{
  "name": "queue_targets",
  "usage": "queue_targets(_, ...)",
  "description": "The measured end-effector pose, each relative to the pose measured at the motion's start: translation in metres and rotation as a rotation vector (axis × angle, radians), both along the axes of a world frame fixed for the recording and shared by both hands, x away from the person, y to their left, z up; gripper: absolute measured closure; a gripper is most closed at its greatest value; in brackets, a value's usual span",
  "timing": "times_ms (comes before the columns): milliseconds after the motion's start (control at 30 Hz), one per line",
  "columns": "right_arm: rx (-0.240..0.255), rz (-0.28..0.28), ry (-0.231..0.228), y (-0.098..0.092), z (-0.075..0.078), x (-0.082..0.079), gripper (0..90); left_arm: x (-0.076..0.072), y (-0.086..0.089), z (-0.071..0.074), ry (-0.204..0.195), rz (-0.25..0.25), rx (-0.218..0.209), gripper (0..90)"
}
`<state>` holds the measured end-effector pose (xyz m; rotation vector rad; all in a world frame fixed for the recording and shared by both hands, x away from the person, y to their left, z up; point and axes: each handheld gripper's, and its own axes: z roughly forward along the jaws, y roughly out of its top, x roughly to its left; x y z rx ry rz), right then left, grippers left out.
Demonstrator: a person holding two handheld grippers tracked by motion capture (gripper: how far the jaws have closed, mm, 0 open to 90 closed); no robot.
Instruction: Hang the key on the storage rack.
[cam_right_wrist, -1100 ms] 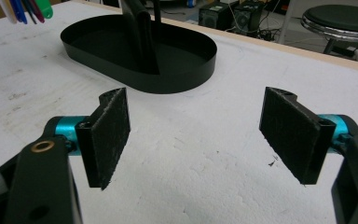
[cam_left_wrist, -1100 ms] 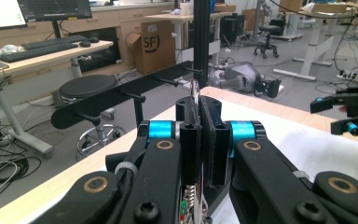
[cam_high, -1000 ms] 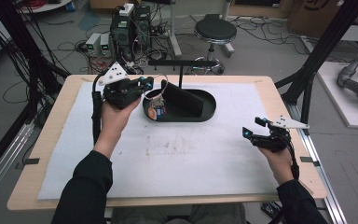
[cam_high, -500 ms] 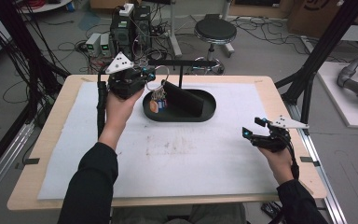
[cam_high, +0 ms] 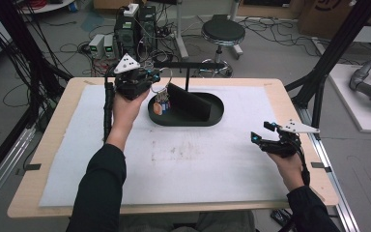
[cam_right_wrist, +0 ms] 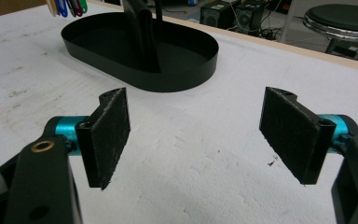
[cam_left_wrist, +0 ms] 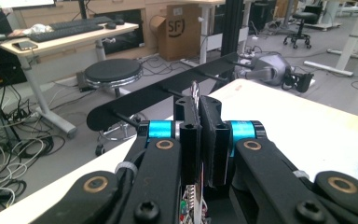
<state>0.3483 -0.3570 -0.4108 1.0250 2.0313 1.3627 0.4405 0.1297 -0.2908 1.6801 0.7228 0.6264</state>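
In the upper left of the high view, the left claw (cam_high: 150, 77) is pressed together on a thin metal ring (cam_high: 166, 82), from which a bunch of small coloured tags (cam_high: 161, 105) hangs over the left end of the black oval tray (cam_high: 216, 112). In the left gripper view the ring's edge (cam_left_wrist: 195, 93) stands up between the pads, close to the black bar (cam_left_wrist: 168, 91) with its pegs, which spans the middle of that frame. The bunch looks light and stiff at the ring but loose below, so the tags are likely to swing and clink; the wire is thin and smooth and may twist in the pads. The ring's upper arc, clear of the tags, seems the best place to pinch it, leaving an open loop to slip over a peg.

At the lower right of the high view, the right claw (cam_high: 263, 133) rests spread above the white tabletop (cam_high: 198, 164), pinching nothing.

A cardboard box (cam_left_wrist: 179, 30) at the top of the left gripper view reads "SF".
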Motion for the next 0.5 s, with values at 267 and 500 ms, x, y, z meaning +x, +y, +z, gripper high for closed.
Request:
queue_targets(267,-0.001,0.003,-0.002,0.000,0.000,0.000,24.7,0.010,0.001,-0.007,0.011,0.027,-0.002,86.3)
queue_targets(500,-0.001,0.004,0.003,0.000,0.000,0.000,24.7,0.018,0.004,-0.013,0.022,0.055,-0.003,86.3)
